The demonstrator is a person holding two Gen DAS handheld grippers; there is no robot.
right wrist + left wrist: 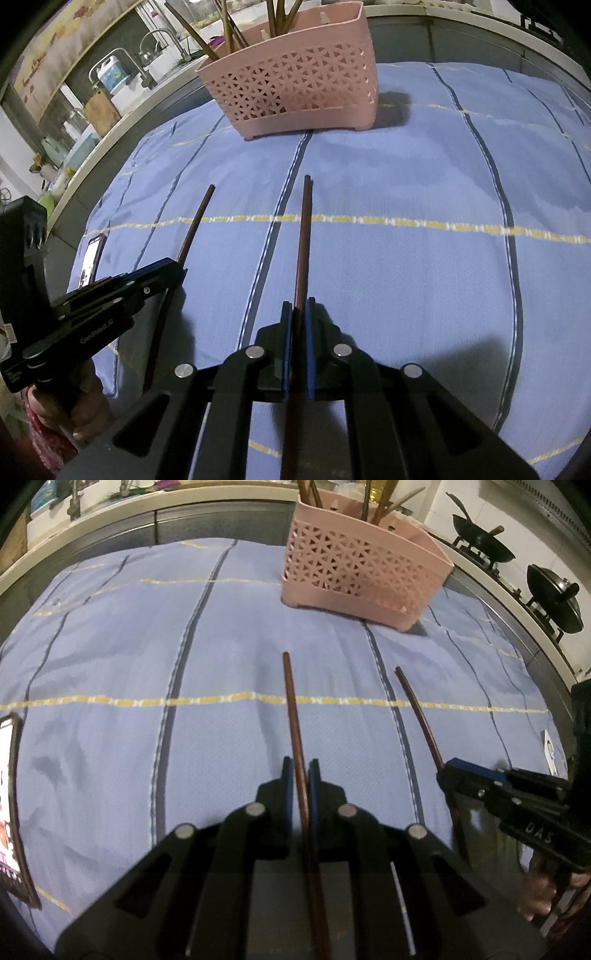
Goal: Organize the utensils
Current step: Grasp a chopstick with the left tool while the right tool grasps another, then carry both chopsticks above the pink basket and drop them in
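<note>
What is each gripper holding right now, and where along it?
Left gripper and right gripper each clamp one chopstick partway along its shaft.

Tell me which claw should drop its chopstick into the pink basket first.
Left, marginally. Both the left claw and right claw are shut on a dark brown wooden chopstick, but the pink perforated plastic basket seems slightly nearer in the left view. It's close; either could go.
</note>
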